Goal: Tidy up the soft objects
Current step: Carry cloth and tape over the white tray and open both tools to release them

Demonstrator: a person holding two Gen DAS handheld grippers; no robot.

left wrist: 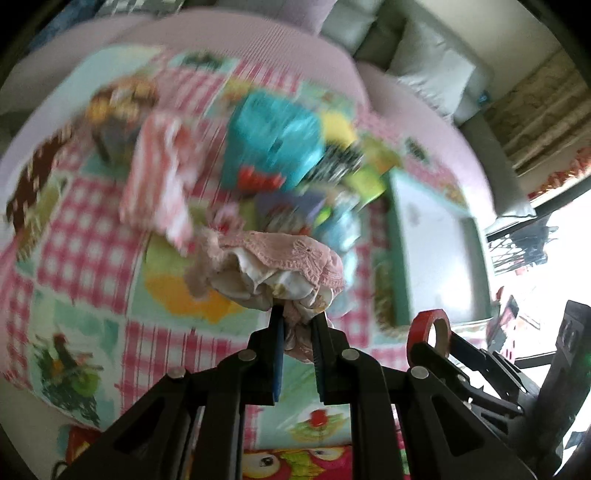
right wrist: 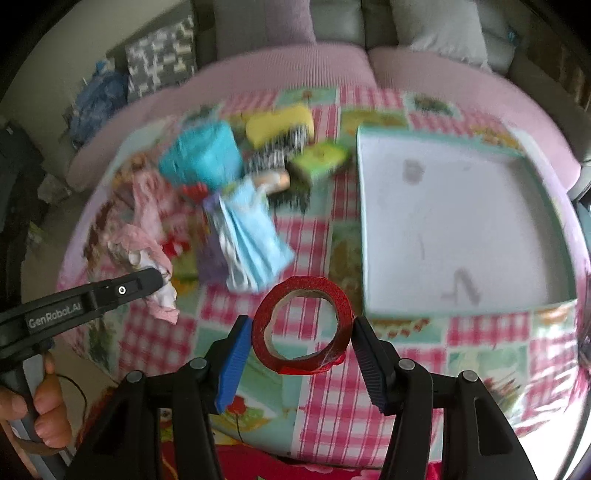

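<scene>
A pink sofa seat (right wrist: 288, 70) is covered by a patchwork checked cloth (right wrist: 325, 398), and grey cushions (right wrist: 436, 26) are seen along the sofa back. On the cloth, to the right, a shallow white tray with a teal rim (right wrist: 454, 229) is laid flat; its floor is bare apart from faint marks. To the left of the tray a blurred heap of soft objects is spread on the cloth: a turquoise piece (right wrist: 203, 155), a yellow sponge-like block (right wrist: 279, 123), a green block (right wrist: 319, 160), a black-and-white striped item (right wrist: 273, 157), a light blue pleated fabric (right wrist: 251, 229) and a pink-and-white striped cloth (left wrist: 159, 177). The heap is kept well apart from the tray.

The left tool (left wrist: 298, 314) is pressed together on a bunched pink lace garment with white lining (left wrist: 273, 266), which is held above the cloth near the heap; in the right wrist view the same garment (right wrist: 155, 266) is seen hanging at the tool's tip (right wrist: 157, 278), and the person's left hand (right wrist: 40, 406) is wrapped round the handle.

The right tool (right wrist: 301, 330) is closed on a red tape roll (right wrist: 303, 328), which is pinched upright between the blue-padded fingers (right wrist: 232, 365), just in front of the tray's near edge. The roll (left wrist: 430, 326) is also caught at the right of the left wrist view.
</scene>
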